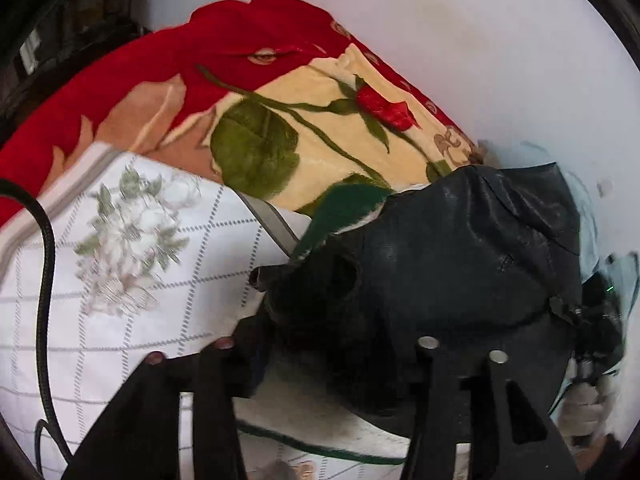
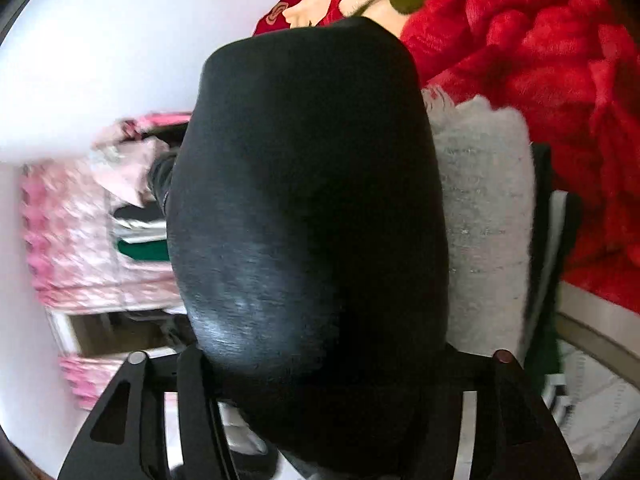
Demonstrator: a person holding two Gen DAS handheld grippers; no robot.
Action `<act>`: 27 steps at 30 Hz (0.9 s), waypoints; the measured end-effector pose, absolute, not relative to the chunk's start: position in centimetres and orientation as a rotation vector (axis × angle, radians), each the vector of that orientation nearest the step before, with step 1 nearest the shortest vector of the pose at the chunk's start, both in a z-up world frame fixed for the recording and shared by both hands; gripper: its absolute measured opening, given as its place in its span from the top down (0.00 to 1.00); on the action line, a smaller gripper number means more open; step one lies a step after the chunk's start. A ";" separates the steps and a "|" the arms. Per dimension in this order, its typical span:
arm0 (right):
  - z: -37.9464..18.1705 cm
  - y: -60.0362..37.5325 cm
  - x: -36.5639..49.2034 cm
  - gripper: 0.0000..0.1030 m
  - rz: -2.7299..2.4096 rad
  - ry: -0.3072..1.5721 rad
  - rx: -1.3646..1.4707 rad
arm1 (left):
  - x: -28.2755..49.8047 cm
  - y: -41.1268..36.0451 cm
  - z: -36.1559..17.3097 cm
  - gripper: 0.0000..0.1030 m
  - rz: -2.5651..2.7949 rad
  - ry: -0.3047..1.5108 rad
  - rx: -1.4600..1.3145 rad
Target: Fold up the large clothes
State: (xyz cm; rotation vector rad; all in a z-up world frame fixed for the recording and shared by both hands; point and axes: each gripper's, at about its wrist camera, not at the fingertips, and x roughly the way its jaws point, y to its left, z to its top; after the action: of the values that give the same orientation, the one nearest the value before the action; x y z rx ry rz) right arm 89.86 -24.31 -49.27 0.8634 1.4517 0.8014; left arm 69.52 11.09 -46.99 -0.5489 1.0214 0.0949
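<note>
The bed [image 1: 132, 312] wears a white sheet with a dotted grid and pale flower prints. On it lies a plush blanket [image 1: 288, 120], red and cream with a rose pattern, bunched toward the wall. A black garment [image 1: 460, 264] rests partly on the blanket's edge. Beside it sits a folded grey knit [image 2: 480, 216].

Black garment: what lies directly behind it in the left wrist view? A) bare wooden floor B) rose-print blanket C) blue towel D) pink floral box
B: in the left wrist view the black garment sits in front of the blanket, cream with a red rose and green leaves, red at its edge; a white quilt lies to its left.
</note>
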 end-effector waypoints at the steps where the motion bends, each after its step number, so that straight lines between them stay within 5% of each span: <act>1: -48.5 -24.1 89.9 0.35 0.783 1.448 0.809 | 69.7 11.0 -46.5 0.32 0.109 1.024 -0.524; 2: -47.5 -23.7 89.6 0.32 0.761 1.441 0.743 | 69.6 10.9 -46.0 0.18 0.122 1.024 -0.488; 3: -46.5 -23.3 89.1 0.29 0.736 1.426 0.686 | 69.4 10.9 -45.5 0.13 0.135 1.027 -0.454; 8: -42.1 -20.8 86.5 0.07 0.543 1.359 0.394 | 68.1 11.5 -43.5 0.06 0.195 1.029 -0.356; 18: -34.9 -18.6 75.4 0.04 0.047 1.119 -0.069 | 62.6 7.5 -35.9 0.05 0.214 0.988 -0.131; 27: -26.8 -16.4 58.3 0.00 -0.110 1.047 -0.068 | 54.2 4.2 -27.5 0.05 0.138 0.980 -0.045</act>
State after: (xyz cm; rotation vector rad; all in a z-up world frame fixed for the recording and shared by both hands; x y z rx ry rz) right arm 58.27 -16.36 -26.82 -0.0680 1.0469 -0.1097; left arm 54.19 4.21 -27.52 -0.0449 0.9798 0.1377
